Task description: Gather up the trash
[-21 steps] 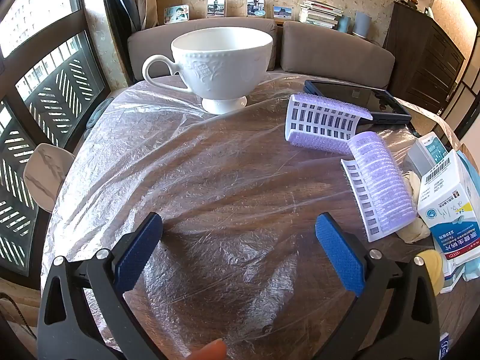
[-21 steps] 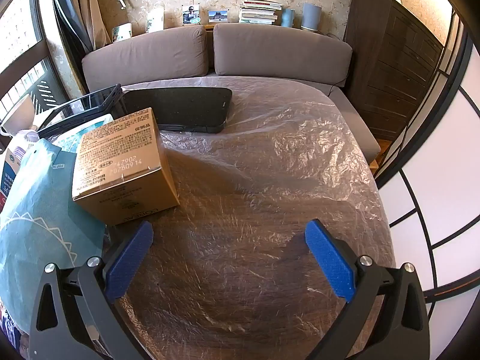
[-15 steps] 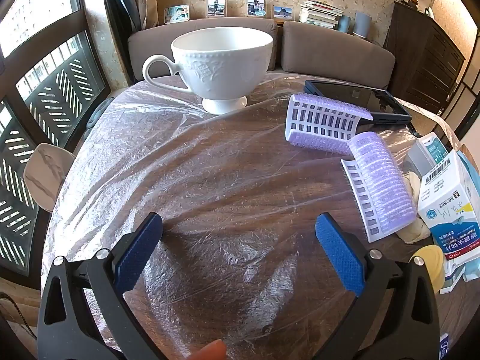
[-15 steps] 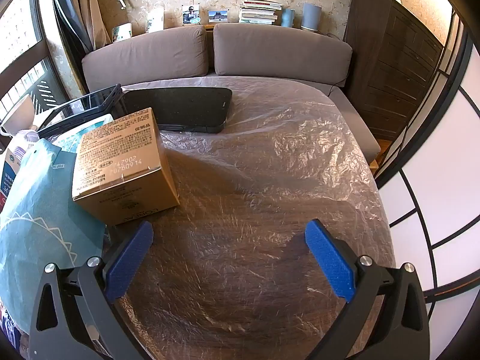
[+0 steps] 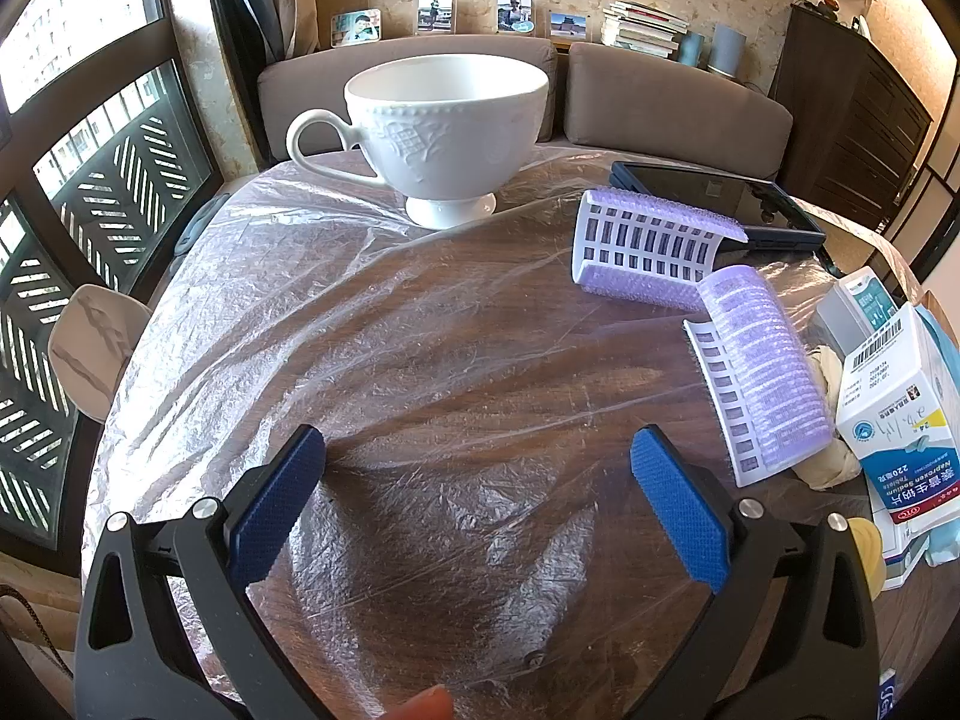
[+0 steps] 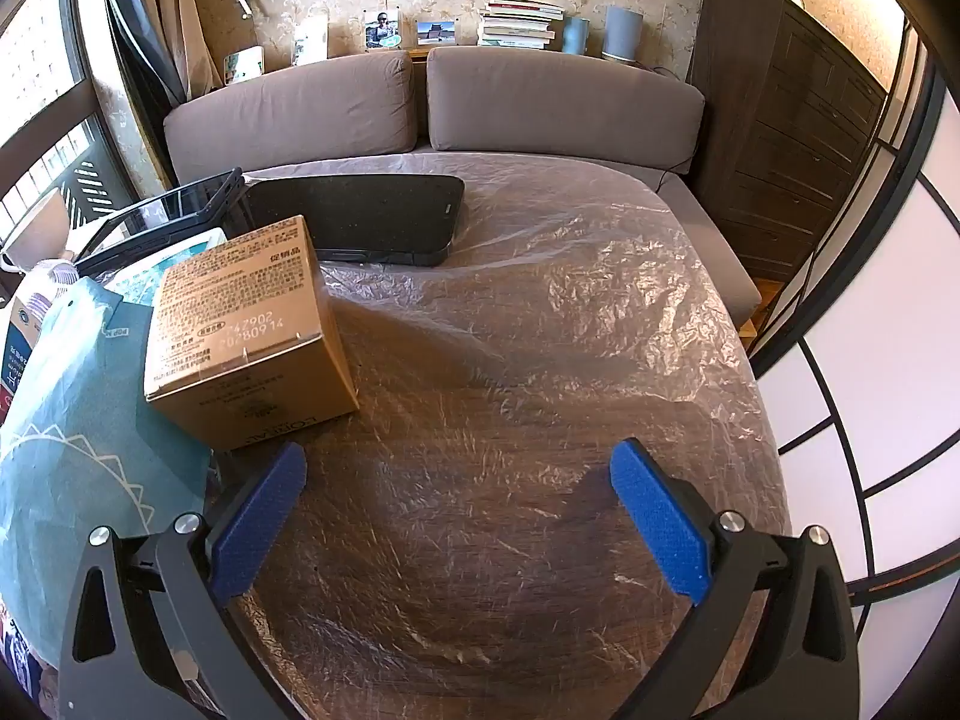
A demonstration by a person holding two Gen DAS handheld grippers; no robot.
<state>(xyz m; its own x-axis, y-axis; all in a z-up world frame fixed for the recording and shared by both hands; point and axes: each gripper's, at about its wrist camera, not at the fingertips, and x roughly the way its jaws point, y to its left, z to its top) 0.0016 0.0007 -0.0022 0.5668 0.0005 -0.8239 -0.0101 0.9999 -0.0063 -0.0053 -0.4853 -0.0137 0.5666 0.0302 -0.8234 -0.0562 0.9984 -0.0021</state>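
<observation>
Both hand-held grippers, left (image 5: 477, 498) and right (image 6: 459, 513), hover wide open and empty, so the right should straddle the cardboard box (image 6: 246, 333) squarely before closing.

Home living room, sofa (image 6: 432, 102), bookshelf ledge (image 6: 522, 15)

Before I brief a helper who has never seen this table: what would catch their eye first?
Probably the big white footed teacup, standing upright at the far side of the plastic-covered table in the left wrist view, with two purple hair rollers to its right. In the right wrist view, the brown cardboard box sits ahead of the open right tongs, towards their left, resting partly on a teal bag.
</observation>
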